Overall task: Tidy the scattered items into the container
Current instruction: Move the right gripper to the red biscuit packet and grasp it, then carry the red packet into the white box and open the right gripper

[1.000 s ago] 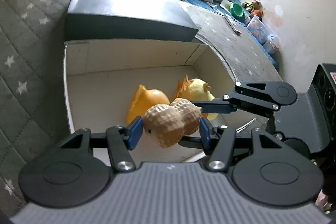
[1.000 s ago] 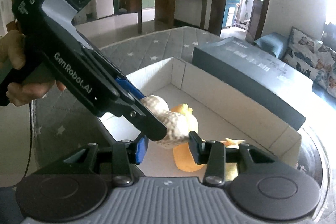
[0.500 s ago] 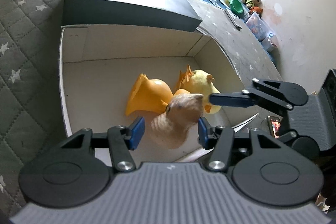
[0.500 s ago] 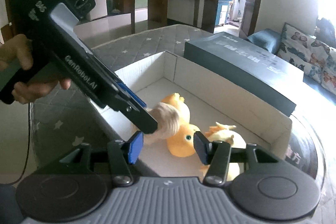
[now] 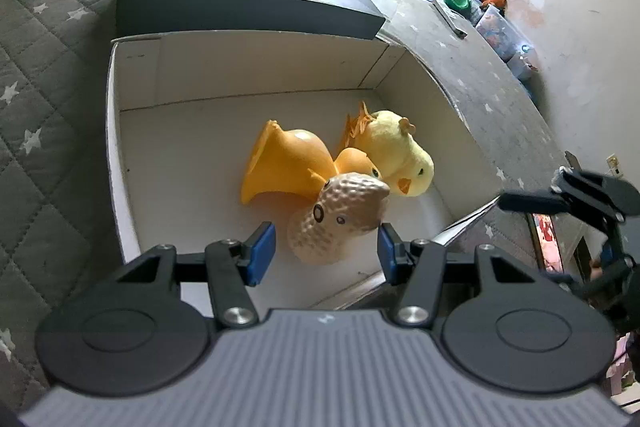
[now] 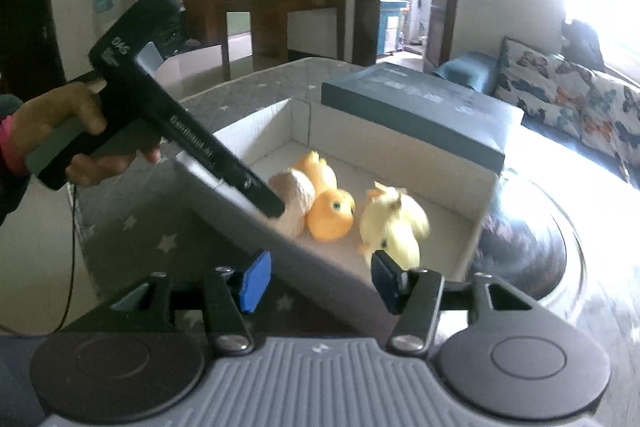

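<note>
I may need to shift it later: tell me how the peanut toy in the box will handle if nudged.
The peanut toy looks rounded and rests against the orange duck, so a nudge would probably roll it. Its dimpled skin should resist slipping.

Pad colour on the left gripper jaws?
Blue pads on black arms of the left gripper. Clearest in the left wrist view.
</note>
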A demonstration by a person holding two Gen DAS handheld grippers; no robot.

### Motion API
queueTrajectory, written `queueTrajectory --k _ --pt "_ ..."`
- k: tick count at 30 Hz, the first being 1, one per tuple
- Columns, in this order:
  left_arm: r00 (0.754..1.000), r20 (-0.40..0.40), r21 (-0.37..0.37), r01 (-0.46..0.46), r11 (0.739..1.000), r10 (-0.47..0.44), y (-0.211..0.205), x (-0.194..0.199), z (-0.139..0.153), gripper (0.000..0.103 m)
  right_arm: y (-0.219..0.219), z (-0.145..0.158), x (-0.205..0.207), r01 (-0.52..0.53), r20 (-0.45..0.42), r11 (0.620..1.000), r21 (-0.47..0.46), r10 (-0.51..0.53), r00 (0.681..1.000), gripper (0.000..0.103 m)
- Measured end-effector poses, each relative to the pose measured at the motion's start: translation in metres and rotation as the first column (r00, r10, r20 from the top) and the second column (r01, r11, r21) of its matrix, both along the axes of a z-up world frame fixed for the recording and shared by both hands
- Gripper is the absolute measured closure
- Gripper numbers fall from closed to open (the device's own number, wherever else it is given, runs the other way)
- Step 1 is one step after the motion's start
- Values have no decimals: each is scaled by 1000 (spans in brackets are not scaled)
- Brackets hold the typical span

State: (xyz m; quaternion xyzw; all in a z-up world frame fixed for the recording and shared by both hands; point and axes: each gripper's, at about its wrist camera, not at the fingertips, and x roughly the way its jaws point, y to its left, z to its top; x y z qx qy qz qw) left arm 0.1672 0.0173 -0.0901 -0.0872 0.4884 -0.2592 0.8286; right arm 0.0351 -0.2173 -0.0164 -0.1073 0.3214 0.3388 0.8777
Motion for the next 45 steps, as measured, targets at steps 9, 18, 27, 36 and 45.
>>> queueTrajectory --k 9,18,27,36,45 --pt "1000 24 -8 -8 1000 8 5 -12 7 48 -31 -31 -43 103 -93 994 -36 -106 990 31" --pt "994 108 -33 -17 999 21 9 -41 33 42 -34 -55 -55 187 -155 982 -42 -191 969 23" --pt "990 139 -33 13 999 -9 2 -57 41 42 -13 -67 -40 241 -155 970 -23 -241 958 30" --pt "984 143 -16 105 994 -102 -20 -72 38 38 -15 -63 -42 211 -120 976 -52 -216 969 58" --pt "980 176 17 91 996 -92 -25 -72 44 30 -22 -18 -40 139 -46 990 23 -138 989 58"
